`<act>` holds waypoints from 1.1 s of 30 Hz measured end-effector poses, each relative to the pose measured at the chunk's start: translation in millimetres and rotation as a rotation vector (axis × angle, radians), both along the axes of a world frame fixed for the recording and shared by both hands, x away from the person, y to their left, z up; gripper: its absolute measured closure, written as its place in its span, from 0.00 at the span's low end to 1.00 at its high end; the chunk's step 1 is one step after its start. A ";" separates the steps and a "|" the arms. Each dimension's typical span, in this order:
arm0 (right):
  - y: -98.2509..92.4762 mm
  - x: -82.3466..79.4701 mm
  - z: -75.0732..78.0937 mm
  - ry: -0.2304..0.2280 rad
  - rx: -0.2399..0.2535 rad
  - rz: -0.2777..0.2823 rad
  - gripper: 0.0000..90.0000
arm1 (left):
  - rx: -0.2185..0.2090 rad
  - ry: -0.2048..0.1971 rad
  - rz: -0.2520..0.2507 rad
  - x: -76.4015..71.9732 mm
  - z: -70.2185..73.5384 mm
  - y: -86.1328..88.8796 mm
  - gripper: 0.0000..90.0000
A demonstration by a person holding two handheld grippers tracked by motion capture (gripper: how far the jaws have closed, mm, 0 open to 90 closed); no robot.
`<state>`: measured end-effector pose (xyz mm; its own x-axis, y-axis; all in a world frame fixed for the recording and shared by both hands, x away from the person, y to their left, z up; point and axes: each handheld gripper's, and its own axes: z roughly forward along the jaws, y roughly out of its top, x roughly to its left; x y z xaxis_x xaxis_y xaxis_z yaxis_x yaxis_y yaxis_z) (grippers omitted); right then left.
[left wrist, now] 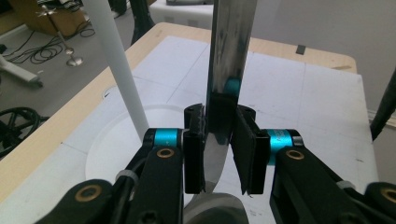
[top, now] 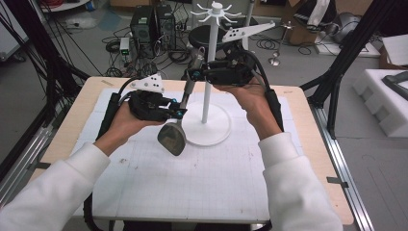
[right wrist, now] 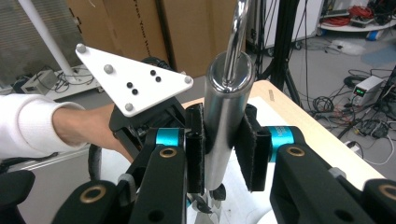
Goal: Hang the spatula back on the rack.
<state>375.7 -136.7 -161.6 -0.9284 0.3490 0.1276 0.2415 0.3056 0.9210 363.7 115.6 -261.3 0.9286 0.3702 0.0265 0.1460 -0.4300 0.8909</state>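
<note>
From the high view, a metal ladle hung in the air near the middle of the frame, held at two places by the person. The left hand-held gripper pinched the flat shaft just above the bowl, and the right hand-held gripper gripped the round handle higher up. The bowl hovered above the white mat on the bench, just left of the round base of the white hook stand. The hooks at the top of the stand were bare, so I judged the hanging was not yet done.

In the left gripper view, the ladle's flat shaft ran up the centre of the frame between the pads. The left pad lay against it; the right pad seemed a shade off, so the hold there looked light. The stand's pole rose in the upper left, just beside.

In the right gripper view, the thick round handle sat squeezed between both pads, with its wire loop reaching to the top edge. The other hand showed at the left.

By my reckoning the ladle was lifted and steadied; what remained was raising it and slipping the loop over a hook.
</note>
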 end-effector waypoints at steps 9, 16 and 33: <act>-7.0 2.1 -0.2 -0.002 -0.034 -0.013 0.84 | -0.050 0.038 -0.004 -1.9 -2.1 16.8 0.32; -14.8 8.2 2.2 -0.012 -0.046 -0.017 0.84 | -0.080 0.031 0.051 -12.0 -6.1 43.5 0.02; -23.9 20.3 15.7 -0.030 -0.058 -0.033 0.84 | -0.166 0.008 0.114 -45.9 -42.3 113.1 0.02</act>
